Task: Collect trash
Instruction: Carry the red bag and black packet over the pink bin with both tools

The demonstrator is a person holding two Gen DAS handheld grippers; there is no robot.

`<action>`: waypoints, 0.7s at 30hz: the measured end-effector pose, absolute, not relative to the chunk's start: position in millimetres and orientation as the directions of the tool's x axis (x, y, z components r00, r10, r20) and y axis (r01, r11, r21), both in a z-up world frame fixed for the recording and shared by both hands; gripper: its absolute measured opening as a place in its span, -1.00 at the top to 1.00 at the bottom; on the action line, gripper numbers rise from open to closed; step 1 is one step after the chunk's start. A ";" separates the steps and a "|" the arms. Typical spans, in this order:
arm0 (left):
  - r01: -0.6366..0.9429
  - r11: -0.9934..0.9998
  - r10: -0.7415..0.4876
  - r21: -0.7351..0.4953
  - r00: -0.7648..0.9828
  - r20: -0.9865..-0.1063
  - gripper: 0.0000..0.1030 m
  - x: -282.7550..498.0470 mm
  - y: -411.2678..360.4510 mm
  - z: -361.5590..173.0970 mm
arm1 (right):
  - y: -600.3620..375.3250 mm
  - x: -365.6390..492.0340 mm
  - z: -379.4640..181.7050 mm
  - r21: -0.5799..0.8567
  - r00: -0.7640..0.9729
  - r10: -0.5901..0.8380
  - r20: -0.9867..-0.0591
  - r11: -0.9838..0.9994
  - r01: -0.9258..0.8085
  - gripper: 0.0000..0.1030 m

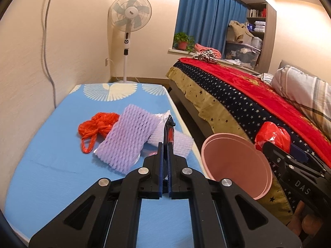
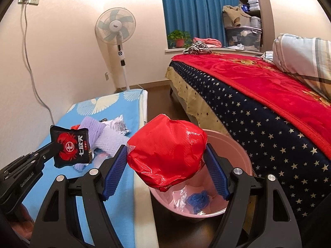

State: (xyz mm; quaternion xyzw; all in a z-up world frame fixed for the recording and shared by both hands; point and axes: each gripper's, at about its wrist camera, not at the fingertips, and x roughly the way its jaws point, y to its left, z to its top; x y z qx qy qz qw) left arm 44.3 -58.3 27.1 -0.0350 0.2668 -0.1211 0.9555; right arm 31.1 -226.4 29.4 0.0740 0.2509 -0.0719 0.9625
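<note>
My left gripper (image 1: 165,144) is pressed shut on a black snack packet (image 2: 71,146) printed with a red crab, lifted clear of the blue table (image 1: 51,165). My right gripper (image 2: 165,161) is spread wide and clamps a crumpled red plastic bag (image 2: 167,153) between its blue pads, right above the pink bin (image 2: 242,155) (blue and clear scraps already lie inside it). On the table I see more trash: a purple foam net (image 1: 126,138), an orange plastic bag (image 1: 97,126), touching it, and a silver wrapper (image 2: 118,124). A bed (image 2: 258,103) stands beside the bin.
</note>
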 end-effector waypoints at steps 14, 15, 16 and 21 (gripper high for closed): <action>0.292 0.941 -0.339 -0.172 0.806 -0.485 0.94 59.6 -94.2 27.7 | -261.9 38.5 40.0 0.119 0.858 -0.216 -0.466 0.946 0.303 -0.42; 0.300 0.939 -0.345 -0.171 0.804 -0.485 0.94 60.8 -97.5 27.1 | -263.6 39.8 40.7 0.118 0.858 -0.224 -0.463 0.944 0.310 -0.42; 0.309 0.936 -0.352 -0.169 0.801 -0.484 0.94 62.1 -101.8 26.7 | -265.5 41.3 41.0 0.116 0.857 -0.231 -0.460 0.942 0.316 -0.42; 0.340 0.922 -0.387 -0.184 0.784 -0.485 0.95 70.2 -117.5 24.2 | -277.6 46.8 38.6 0.122 0.845 -0.265 -0.464 0.926 0.358 -0.43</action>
